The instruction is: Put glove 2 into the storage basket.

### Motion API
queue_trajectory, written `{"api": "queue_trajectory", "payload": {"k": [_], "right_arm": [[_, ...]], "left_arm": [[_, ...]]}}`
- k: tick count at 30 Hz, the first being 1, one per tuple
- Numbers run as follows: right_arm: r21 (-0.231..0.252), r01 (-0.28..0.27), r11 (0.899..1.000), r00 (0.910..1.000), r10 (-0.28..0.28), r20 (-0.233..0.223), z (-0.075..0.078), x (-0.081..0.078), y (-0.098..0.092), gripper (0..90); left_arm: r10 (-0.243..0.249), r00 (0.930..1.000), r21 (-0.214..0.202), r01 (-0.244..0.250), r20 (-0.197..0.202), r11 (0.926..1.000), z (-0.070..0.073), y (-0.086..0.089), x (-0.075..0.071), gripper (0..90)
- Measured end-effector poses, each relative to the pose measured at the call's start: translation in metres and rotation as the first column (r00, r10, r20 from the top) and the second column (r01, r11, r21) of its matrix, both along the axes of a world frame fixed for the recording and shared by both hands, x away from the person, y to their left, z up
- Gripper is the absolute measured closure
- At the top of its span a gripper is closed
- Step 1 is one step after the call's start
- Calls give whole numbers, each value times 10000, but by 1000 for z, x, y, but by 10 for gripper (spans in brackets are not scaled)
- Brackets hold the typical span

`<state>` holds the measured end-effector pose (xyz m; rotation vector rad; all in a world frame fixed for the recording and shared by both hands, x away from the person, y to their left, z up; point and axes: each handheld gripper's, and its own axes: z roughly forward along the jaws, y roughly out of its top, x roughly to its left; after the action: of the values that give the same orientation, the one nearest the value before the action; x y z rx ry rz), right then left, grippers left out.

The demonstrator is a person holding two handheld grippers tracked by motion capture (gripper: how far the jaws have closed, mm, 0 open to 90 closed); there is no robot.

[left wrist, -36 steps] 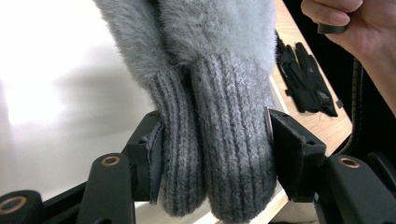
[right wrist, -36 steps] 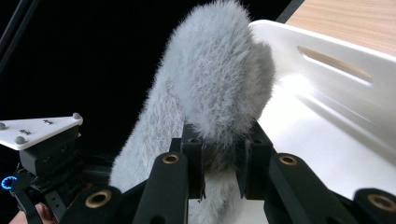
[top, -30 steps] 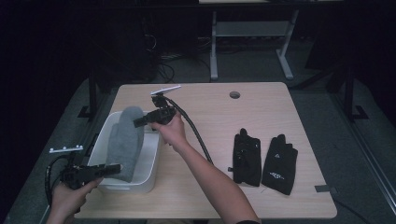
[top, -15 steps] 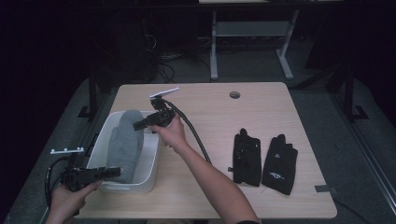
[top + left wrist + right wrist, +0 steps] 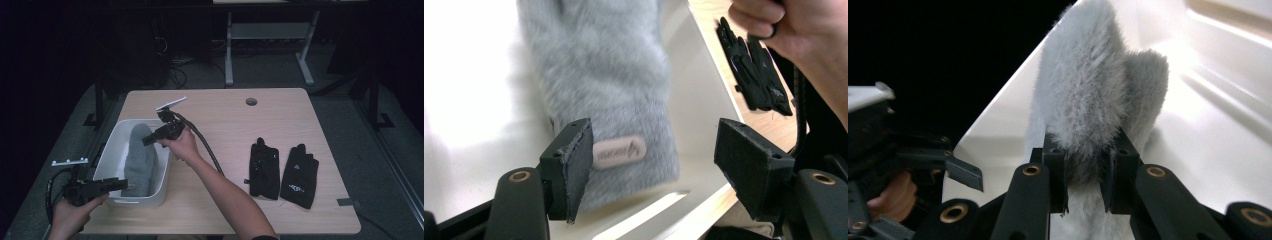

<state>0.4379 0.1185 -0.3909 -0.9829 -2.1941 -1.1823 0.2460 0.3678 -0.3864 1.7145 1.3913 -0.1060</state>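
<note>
Dark room w/ cables and a metal stand behind; light wooden table (image 5: 300, 210) w/ a round grommet hole (image 5: 251, 101) near its far edge. White rectangular plastic bin (image 5: 165, 175) sits at the table's left side. Inside it lies a fluffy grey fleece glove (image 5: 140, 160), running lengthwise, cuff end toward the person.

Right gripper (image 5: 146, 141), held in the right hand (image 5: 181, 145), reaches over the bin's far right rim. Its jaws are clenched on the glove's finger end: right gripper view shows the grey pile pinched between both pads (image 5: 1057, 170), fabric bulging up above them, bin wall bright behind.

Left gripper (image 5: 122, 182), in the left hand (image 5: 75, 212), sits at the bin's near rim, pointing across it. Its jaws have just been opening; now released, spread wide. Left gripper view: the cuff w/ a small pinkish oval label (image 5: 619, 151) lies between the jaws, left pad (image 5: 576, 167) just beside the cuff edge, right pad well apart from it, so no squeeze on the fabric.

Pair of black fabric gloves (image 5: 282, 172) lies flat on the table's right part, side by side, well apart from the bin. Small grey tape piece (image 5: 348, 202) near the right front corner.
</note>
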Motion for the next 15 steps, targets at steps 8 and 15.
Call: {"api": "queue_trajectory", "payload": {"k": [8,15], "right_arm": [[-216,-185,9996,9997,188,128,-2,-1,9,729],[-570,64,9984,9979,-27,640,2,1,6,640]], "left_arm": [[-8,9999,26,7,138,10000,2,-2,1,321],[-19,9996,0,19,280,10000,5,-4,2,320]]}}
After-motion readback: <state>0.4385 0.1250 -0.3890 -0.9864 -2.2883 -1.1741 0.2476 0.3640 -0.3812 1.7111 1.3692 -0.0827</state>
